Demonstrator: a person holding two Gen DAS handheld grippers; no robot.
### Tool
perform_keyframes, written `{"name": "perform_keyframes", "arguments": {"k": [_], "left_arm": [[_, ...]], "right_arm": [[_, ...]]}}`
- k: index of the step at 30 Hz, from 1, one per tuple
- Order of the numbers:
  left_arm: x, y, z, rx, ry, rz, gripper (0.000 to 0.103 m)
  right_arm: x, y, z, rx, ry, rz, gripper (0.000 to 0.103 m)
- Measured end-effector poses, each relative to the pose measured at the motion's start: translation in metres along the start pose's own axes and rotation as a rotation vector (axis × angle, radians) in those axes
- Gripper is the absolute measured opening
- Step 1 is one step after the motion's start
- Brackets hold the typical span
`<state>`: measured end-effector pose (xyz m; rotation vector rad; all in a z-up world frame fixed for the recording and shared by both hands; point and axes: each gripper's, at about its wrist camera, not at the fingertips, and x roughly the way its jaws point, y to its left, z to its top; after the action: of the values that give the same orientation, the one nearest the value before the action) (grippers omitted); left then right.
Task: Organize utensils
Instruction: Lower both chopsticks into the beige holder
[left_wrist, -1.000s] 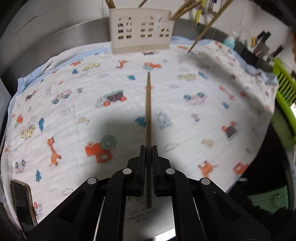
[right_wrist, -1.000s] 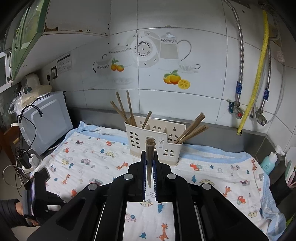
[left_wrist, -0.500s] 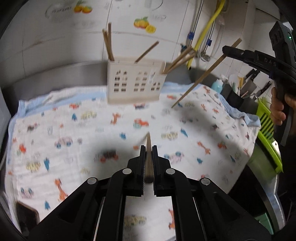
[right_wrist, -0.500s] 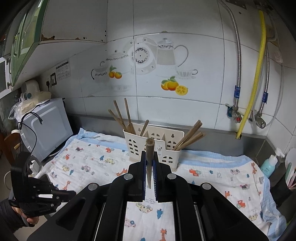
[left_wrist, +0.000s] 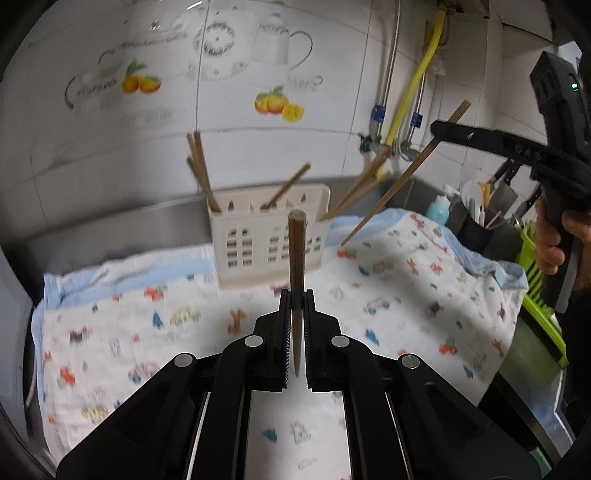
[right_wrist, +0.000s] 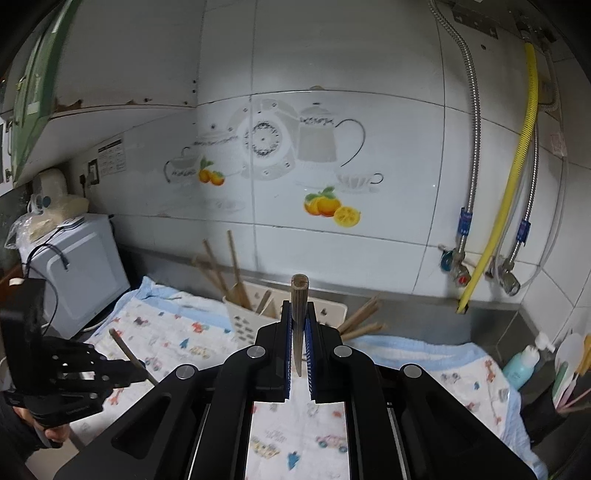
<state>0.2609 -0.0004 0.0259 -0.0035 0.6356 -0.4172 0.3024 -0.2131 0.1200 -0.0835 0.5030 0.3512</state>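
1. The utensil holder (left_wrist: 267, 236) stands at the counter's back edge, ahead of both tongs.
2. Left tongs (left_wrist: 295, 332) pinch a chopstick (left_wrist: 296, 266) pointing forward (nearer the holder, I judge).
3. Right tongs (right_wrist: 298, 343) pinch another chopstick (right_wrist: 298, 314).

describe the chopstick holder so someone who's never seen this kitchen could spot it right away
Find the white tiled wall with the painted teapot and oranges. Below it a cartoon-print cloth covers the counter, and at the cloth's back edge stands the cream plastic chopstick holder. Unlike the dark utensil pot at the right, it has house-style window cutouts and brown wooden chopsticks leaning out of its compartments.
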Motion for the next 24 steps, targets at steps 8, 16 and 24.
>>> {"name": "perform_keyframes", "arguments": {"k": [8, 16, 24], "left_arm": [[-0.002, 0.002, 0.056, 0.034, -0.076, 0.044, 0.005], [-0.008, 0.006, 0.13, 0.072, -0.198, 0.13, 0.005], [0.023, 0.018, 0.17, 0.043, -0.224, 0.182, 0.005]], "right_arm": [[0.027, -0.015, 0.033, 0.019, -0.025, -0.003, 0.006], [0.063, -0.026, 0.046, 0.02, 0.001, -0.011, 0.006], [0.091, -0.032, 0.038, 0.023, 0.051, 0.007, 0.006]]}}
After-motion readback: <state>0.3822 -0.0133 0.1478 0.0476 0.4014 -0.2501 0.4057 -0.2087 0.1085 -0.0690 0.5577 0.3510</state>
